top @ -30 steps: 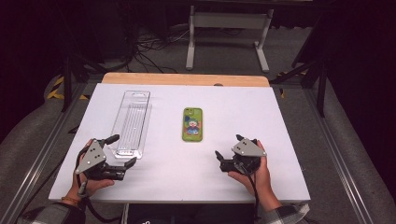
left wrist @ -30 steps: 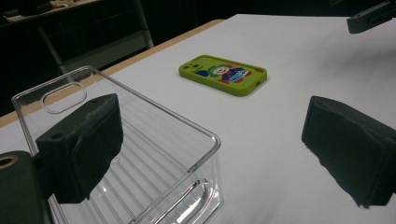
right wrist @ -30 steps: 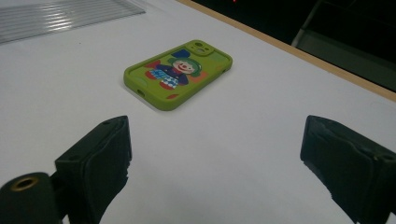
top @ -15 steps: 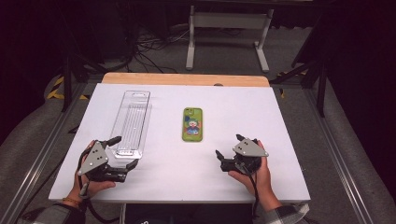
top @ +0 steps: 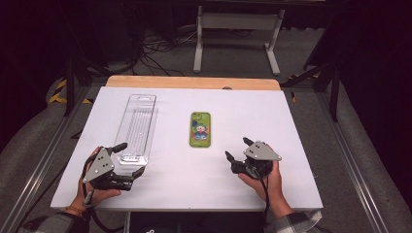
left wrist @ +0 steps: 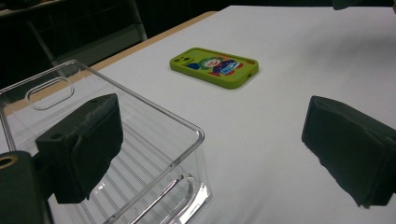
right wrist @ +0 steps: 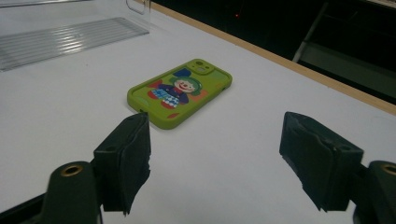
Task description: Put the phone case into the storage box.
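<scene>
High view: I see my left tool point(top: 127, 162) agape at the near end of the clear plastic tray point(top: 137, 127); my right tool point(top: 238, 154) gapes empty near the green phone case point(top: 200, 129), mid-desk point(top: 291, 160).

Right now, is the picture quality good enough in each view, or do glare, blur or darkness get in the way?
High view: the white table is evenly lit, the surroundings fall dark, and the clear tray looks faint against the white. Left gripper view: the tray's rim catches bright highlights, and the near tongs look soft. Right gripper view: the green phone case is fairly sharp, with only faint shadows.
</scene>
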Demonstrator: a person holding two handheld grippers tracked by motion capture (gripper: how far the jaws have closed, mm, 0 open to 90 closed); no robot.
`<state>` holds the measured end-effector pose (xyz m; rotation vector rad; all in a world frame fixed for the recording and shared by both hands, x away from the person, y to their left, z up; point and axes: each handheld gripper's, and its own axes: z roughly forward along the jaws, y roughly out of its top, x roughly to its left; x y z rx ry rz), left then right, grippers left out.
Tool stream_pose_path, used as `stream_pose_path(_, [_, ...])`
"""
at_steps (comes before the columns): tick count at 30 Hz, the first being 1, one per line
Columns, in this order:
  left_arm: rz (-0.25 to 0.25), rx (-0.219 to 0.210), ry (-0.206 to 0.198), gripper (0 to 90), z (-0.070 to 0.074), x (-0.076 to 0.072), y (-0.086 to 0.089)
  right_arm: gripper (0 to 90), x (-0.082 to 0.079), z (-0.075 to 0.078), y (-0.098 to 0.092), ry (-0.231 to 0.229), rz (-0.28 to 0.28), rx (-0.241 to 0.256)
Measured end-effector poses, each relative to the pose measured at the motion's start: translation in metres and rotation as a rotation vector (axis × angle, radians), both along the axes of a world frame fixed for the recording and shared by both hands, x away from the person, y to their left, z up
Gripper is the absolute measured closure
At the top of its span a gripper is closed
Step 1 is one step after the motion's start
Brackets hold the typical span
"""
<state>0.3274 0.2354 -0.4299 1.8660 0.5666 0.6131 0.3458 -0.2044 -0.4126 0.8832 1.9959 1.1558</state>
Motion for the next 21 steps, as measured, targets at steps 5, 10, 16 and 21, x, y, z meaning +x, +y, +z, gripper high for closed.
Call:
stream_pose_path(5, [0.0, 0.0, 0.001, 6.4, 0.0, 0.0, 0.0, 26.0, 0.001, 0.002, 0.001, -0.007, 0.002, 0.003])
stream_pose_path(10, [0.02, 0.02, -0.001, 6.4, -0.001, 0.001, -0.001, 35.3, 0.0, 0.006, 0.001, -0.014, 0.006, 0.0])
stream_pose_path(16, [0.024, 0.023, -0.007, 6.6, -0.001, 0.0, -0.001, 68.0, 0.002, 0.017, 0.001, -0.008, 0.037, 0.03])
stream_pose_path(21, [0.025, 0.017, -0.001, 6.9, -0.001, 0.0, -0.001, 87.9, 0.007, 0.03, 0.005, -0.02, 0.093, 0.052])
